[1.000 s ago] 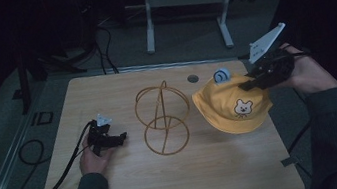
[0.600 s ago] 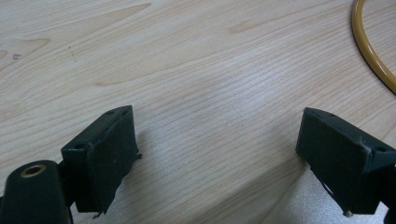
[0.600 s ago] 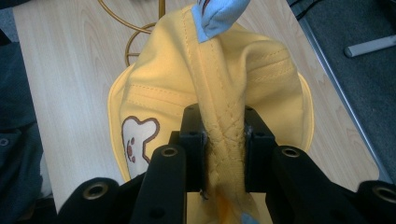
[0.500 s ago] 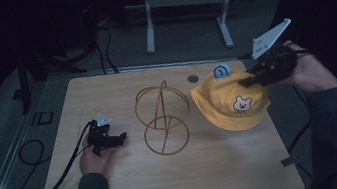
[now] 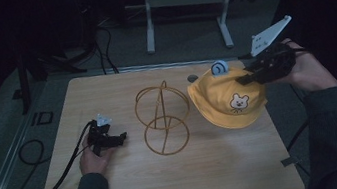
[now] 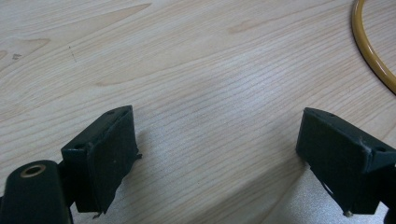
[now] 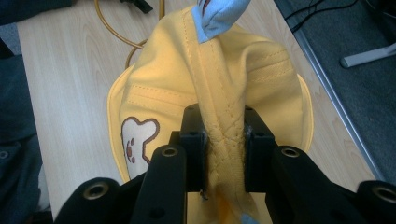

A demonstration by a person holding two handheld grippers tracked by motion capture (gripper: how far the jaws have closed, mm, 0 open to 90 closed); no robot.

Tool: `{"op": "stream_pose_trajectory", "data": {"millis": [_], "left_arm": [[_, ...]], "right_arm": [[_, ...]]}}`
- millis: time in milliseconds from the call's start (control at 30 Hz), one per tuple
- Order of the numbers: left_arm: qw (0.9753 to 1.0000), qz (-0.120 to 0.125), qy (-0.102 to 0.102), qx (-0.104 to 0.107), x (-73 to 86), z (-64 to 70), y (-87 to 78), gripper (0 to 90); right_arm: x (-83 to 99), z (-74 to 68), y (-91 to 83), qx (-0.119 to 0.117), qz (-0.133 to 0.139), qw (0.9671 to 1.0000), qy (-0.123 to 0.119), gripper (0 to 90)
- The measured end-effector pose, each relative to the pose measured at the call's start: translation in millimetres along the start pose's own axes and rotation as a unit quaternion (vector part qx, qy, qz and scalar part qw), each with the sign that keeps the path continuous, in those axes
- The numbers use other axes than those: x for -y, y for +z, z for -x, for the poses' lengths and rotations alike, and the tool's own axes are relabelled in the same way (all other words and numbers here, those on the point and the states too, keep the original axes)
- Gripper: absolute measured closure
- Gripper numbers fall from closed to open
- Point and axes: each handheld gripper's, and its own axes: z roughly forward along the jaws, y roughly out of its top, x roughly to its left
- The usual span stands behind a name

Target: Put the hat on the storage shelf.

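Observation:
A yellow hat with a bear face and a small blue ear hangs tilted over the table's right side. My right gripper is shut on a fold of the yellow hat and holds it up, its jaws pinching the stitched crown. A gold wire stand made of rings stands at the table's middle, left of the hat. My left gripper rests low on the wood at the left, open, with bare table between its jaws. The left gripper view catches a curve of the gold wire stand at the top right.
The wooden table ends close behind the hat, where a small dark round thing lies. A cable trails from the left gripper off the left edge. A metal frame stands on the floor beyond.
The right gripper has lifted the hat a little and carried it slightly left and toward the person. The left gripper has stayed put.

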Motion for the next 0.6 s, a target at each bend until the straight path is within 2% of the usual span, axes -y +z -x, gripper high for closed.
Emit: {"op": "stream_pose_trajectory", "data": {"millis": [600], "left_arm": [[1.0,-0.001,0.0,0.0,0.0,0.0,-0.1,12.2]], "right_arm": [[-14.8,-1.0,0.0,0.001,0.025,0.9997,-0.004,74.9]]}}
